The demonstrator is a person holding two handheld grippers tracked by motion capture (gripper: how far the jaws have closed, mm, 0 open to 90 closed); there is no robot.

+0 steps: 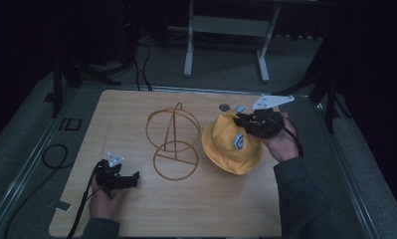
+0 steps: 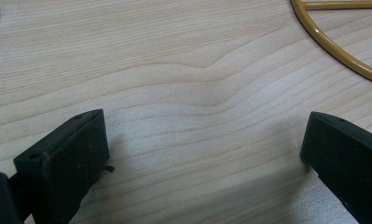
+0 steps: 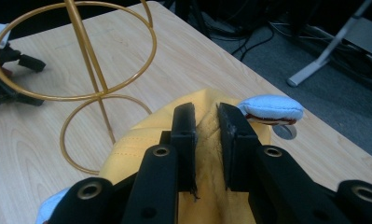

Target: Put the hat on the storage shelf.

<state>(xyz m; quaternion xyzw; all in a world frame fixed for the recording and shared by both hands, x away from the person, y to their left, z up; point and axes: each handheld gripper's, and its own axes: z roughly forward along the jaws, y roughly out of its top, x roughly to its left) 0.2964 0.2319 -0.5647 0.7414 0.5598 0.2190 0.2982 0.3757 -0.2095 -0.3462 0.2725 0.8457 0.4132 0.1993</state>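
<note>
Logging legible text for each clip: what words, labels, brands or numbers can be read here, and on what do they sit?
"ID": dark mark on the grey surround left of the wooden table; it appears to read so, but it is small and dim.
Yellow hat: its blue patch shows a pattern too blurred to read.
Grey plates on the left gripper and right gripper: dots, no legible text.

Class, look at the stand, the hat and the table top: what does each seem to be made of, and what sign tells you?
Stand: probably metal wire with a glossy golden-orange coat; thin bent rods that shine. Hat: soft yellow fabric, matte; stitched seams, and it bunches between the right gripper's jaws. Table: pale wood or wood-look laminate; grain lines show, finish smooth.
</note>
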